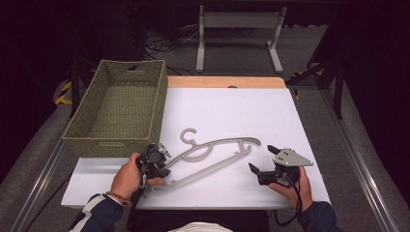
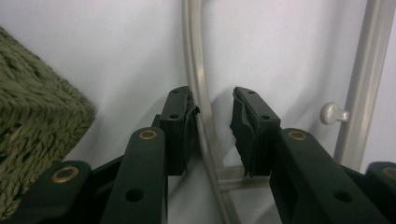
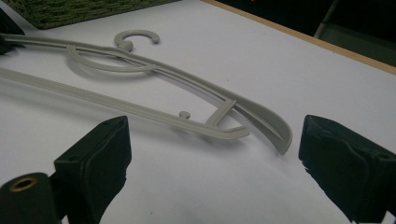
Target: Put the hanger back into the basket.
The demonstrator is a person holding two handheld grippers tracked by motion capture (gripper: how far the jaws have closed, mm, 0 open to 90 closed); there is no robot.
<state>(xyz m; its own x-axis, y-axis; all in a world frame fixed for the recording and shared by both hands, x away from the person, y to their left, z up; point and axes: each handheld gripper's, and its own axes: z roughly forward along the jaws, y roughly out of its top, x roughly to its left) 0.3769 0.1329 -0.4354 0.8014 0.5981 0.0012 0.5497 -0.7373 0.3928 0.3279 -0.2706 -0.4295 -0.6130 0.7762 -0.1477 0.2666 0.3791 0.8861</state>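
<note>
A grey plastic hanger point(image 1: 212, 157) lies flat on the white table point(image 1: 232, 106), hook toward the far side. My left gripper point(image 1: 167, 162) is at the hanger's left end. In the left gripper view its jaws stand a little apart astride the hanger's curved arm point(image 2: 194, 56); the left pad point(image 2: 187, 121) touches it and a gap remains on the other side. My right gripper point(image 1: 261, 157) is wide open just right of the hanger's right end and touches nothing. The right gripper view has that end of the hanger point(image 3: 140, 109) lying beyond the open jaws point(image 3: 215, 140).
A green woven basket point(image 1: 116, 140) stands at the table's left, its near corner point(image 2: 32, 107) close beside my left gripper; its edge point(image 3: 70, 9) also appears far off. The table's wooden far edge point(image 1: 227, 82) runs behind. A white metal stand point(image 1: 239, 21) is on the floor beyond.
</note>
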